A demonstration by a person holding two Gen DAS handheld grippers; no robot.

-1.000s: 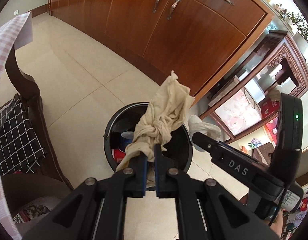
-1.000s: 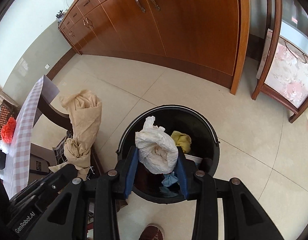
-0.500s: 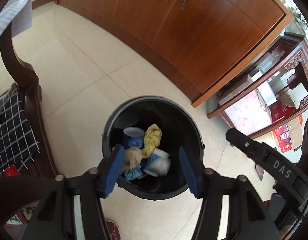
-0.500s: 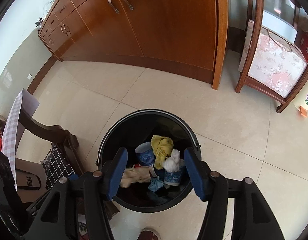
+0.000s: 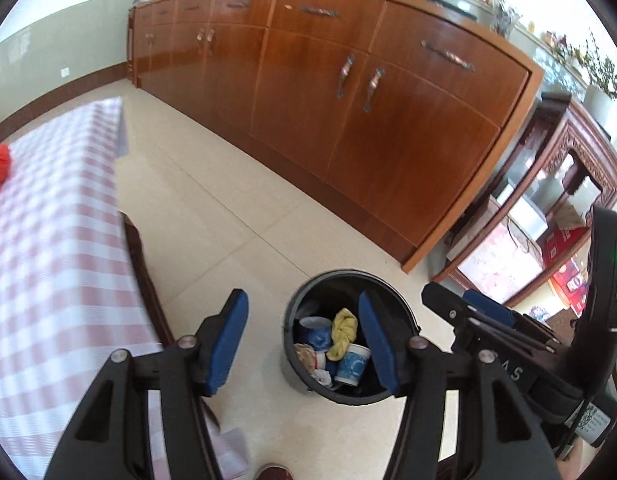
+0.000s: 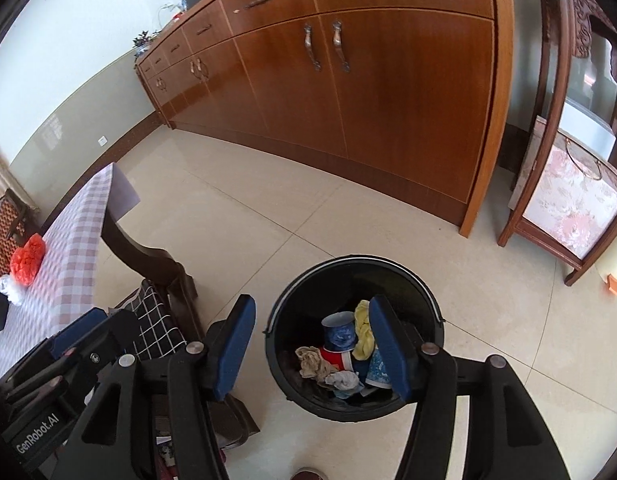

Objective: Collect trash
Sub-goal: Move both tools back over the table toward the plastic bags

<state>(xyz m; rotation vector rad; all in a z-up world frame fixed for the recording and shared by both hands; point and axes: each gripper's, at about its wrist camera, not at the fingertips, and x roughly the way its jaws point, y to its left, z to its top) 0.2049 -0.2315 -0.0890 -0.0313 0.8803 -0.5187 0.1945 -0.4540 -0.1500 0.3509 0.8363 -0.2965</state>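
Black bin [image 6: 354, 268]: on tile floor, 6 o'clock of wooden cabinet [image 6: 388, 92]
Trash [image 6: 344, 350]: cups, yellow rag, crumpled wads inside bin
Left gripper [image 5: 304, 340]: jaws apart, just opened, empty
Right gripper [image 6: 312, 346]: jaws apart, just opened, empty
Checked table [image 5: 48, 240]: 9 o'clock of bin

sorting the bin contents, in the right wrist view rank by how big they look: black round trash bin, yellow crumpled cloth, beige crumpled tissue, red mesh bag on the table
1. Black round trash bin
2. Yellow crumpled cloth, partly hidden by a jaw
3. Beige crumpled tissue and red mesh bag: look alike; the bag lies farther off, so unranked
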